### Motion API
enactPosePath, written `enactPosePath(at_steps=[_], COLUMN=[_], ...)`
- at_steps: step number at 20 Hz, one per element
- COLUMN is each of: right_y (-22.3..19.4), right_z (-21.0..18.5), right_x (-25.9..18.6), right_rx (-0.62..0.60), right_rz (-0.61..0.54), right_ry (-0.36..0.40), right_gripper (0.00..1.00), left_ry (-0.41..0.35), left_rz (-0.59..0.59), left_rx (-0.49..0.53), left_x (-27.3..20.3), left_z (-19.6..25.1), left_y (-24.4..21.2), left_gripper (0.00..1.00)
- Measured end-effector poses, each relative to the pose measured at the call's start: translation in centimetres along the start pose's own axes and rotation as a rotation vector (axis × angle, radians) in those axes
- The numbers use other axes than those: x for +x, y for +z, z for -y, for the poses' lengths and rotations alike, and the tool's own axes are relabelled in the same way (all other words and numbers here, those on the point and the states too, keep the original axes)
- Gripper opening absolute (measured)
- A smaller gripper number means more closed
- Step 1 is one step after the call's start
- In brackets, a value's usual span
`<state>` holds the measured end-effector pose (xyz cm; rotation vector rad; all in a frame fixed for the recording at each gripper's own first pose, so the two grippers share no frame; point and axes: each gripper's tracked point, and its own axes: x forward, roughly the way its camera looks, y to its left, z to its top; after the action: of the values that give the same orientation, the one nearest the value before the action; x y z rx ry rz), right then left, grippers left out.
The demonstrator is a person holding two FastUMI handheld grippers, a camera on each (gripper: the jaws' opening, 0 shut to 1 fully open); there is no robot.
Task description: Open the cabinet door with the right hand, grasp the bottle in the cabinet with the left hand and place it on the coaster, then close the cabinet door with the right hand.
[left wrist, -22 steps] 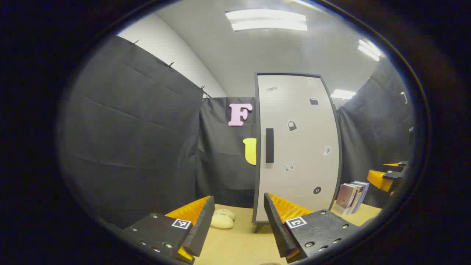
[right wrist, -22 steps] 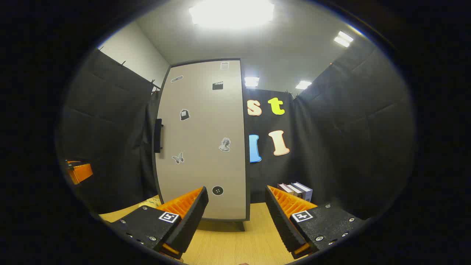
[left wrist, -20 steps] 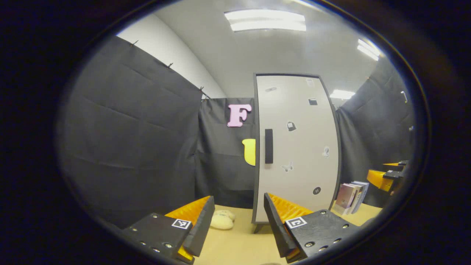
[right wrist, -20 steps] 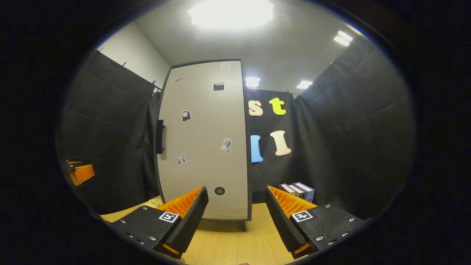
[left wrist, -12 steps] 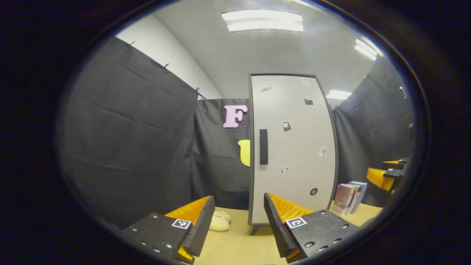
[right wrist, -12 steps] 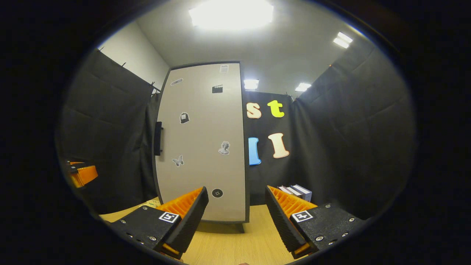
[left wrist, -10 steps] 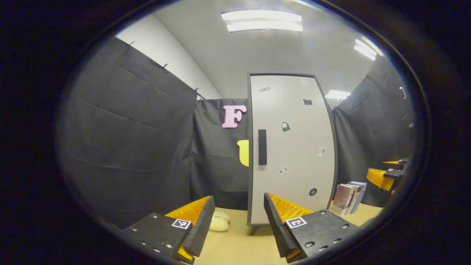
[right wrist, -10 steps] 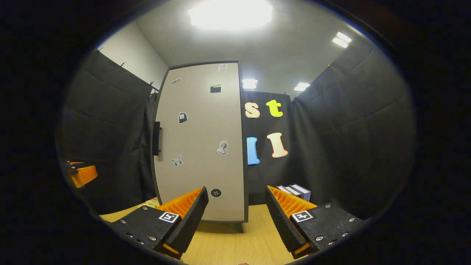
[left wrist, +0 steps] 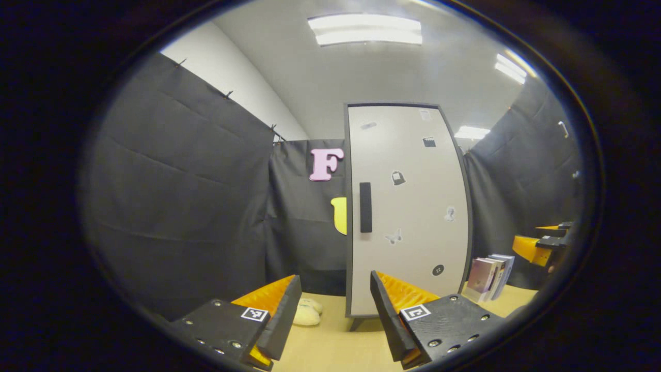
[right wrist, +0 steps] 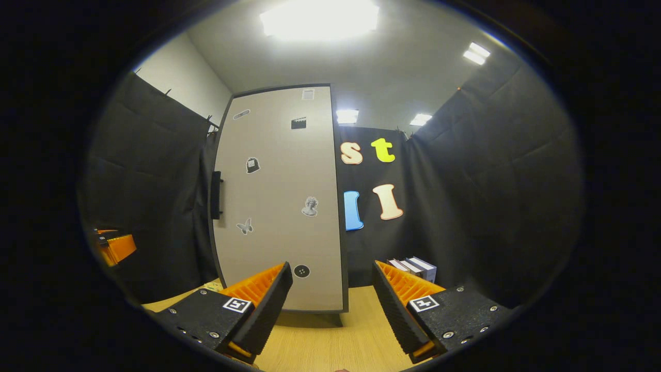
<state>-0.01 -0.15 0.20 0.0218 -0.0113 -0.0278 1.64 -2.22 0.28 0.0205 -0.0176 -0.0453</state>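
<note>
While both tongs gape empty, cabinet door [right wrist: 279, 206] shut, handle [right wrist: 216, 195] at its left edge, well apart.

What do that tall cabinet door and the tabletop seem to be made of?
The cabinet door looks like a matte, pale laminated board with a dark edge and dark handle; it could be painted. The tabletop looks like light wood or wood-look laminate, showing fine grain lines.

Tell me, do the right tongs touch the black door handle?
Apart. In the right gripper view, the right tongs sit low, the black door handle far beyond.
</note>
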Motion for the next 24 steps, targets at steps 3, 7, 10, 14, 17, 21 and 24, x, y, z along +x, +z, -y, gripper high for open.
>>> enactPosePath(at_steps=[3,7,10,14,17,21,24], right_y=[1.1,2.9,3.9,4.8,5.8,7.0,7.9], right_z=[-1.0,-3.1,-5.2,-8.5,-11.4,-15.4,-18.5], right_x=[1.5,3.4,5.0,7.4,9.2,11.0,12.7], right_rx=[0.014,0.037,0.06,0.065,0.07,0.073,0.059], right_rz=[0.009,0.031,0.039,0.034,0.043,0.043,0.057], right_ry=[0.022,0.064,0.1,0.163,0.209,0.276,0.313], right_gripper=[0.95,0.95,0.95,0.95,0.95,0.94,0.94], left_ry=[0.013,0.051,0.095,0.164,0.214,0.267,0.309], left_rz=[-0.003,-0.014,-0.014,-0.027,-0.034,-0.032,-0.037], left_rx=[0.012,0.026,0.042,0.054,0.074,0.086,0.089], left_x=[-0.5,-2.1,-3.8,-6.0,-7.6,-9.4,-10.8], left_z=[-0.7,-2.5,-4.6,-7.6,-9.7,-11.9,-13.7], left_y=[0.0,0.0,0.3,0.1,0.1,0.5,0.4], left_gripper=[0.77,0.77,0.77,0.77,0.77,0.77,0.77])
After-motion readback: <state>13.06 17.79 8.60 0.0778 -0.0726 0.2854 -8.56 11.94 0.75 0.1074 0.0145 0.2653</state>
